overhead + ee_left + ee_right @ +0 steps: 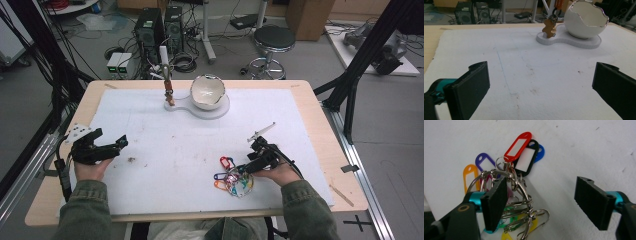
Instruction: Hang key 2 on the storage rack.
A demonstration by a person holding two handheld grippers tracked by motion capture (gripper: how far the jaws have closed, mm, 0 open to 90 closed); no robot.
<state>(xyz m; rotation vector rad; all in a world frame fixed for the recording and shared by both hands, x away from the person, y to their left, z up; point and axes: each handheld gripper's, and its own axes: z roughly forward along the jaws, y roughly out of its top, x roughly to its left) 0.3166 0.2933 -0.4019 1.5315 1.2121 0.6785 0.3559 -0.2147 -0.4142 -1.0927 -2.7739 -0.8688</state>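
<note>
Key tags (520,152) on metal rings (520,200) lie in a bunch on the white mat (175,150) of the bench (310,95), at its near right part, just in front of the right gripper (246,170). In the right gripper view the jaws stand wide open; the rings lie beside the inner face of the left jaw and may touch it, but I cannot tell this for sure. The other jaw is well apart from the bunch, over bare mat. Nothing is clamped between them. The tags are red, black, blue, purple, orange, and some green and yellow ones lie partly hidden under the rings.

The left gripper (120,143) is at the near left part of the mat, held in the left hand (90,167). Its jaws are also wide open and hold nothing; between them shows only the mat with small dark marks. Farther on the bench stands a white broken-egg-shaped bowl (585,21) on a white base (569,41), and a small brown figure (549,28) hangs just beside the bowl, over the same base.
</note>
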